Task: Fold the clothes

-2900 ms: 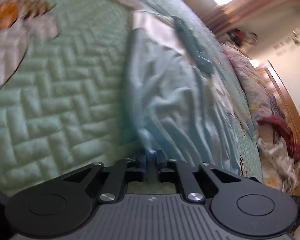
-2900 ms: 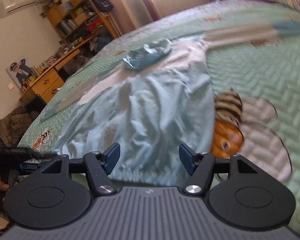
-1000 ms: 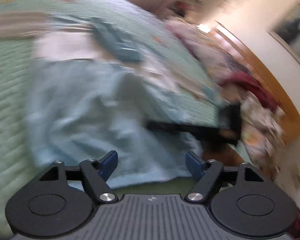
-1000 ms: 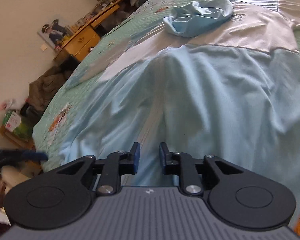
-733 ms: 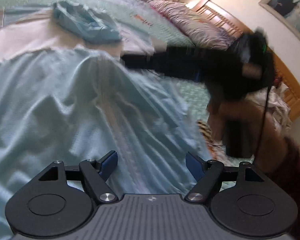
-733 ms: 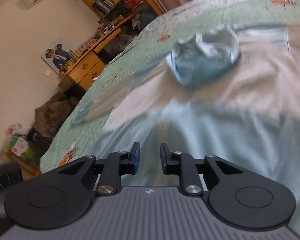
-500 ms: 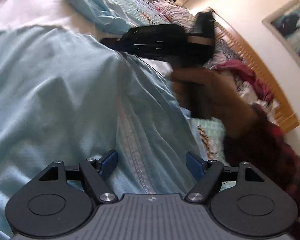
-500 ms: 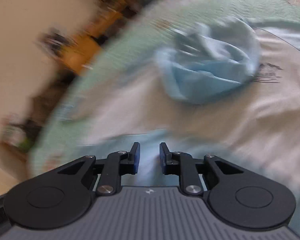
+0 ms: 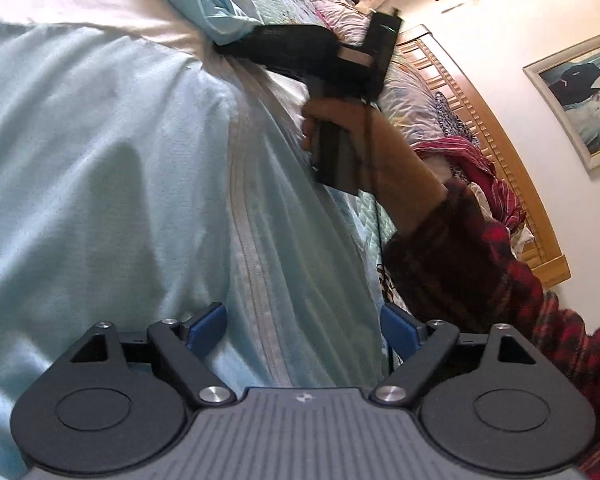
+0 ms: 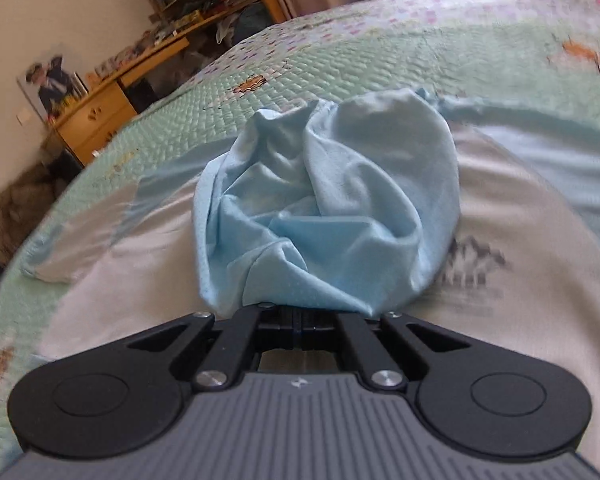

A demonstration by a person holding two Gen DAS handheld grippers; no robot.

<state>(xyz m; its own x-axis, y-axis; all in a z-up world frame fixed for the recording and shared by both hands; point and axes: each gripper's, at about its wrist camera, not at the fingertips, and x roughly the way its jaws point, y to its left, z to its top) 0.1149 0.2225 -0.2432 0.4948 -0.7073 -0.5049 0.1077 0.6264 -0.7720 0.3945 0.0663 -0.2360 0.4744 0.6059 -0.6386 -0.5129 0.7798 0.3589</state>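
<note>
While a pale blue shirt [image 9: 112, 168] is lying spread on the bed [image 10: 340, 60], the left hand-held gripper [image 9: 302, 326] is hovering open over its hem; the right hand-held gripper [image 10: 300, 330] is pinched closed, fabric unclear; soft, light, likely slippery; best taken at hem corners.

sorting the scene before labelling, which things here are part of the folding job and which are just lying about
Part of the job:
- light blue garment, spread on the bed
- bunched blue hood
- right gripper, shut at the hood's edge
- left gripper, open

Lying about:
- quilted bedspread
- red clothes
- wooden desk
- framed picture
</note>
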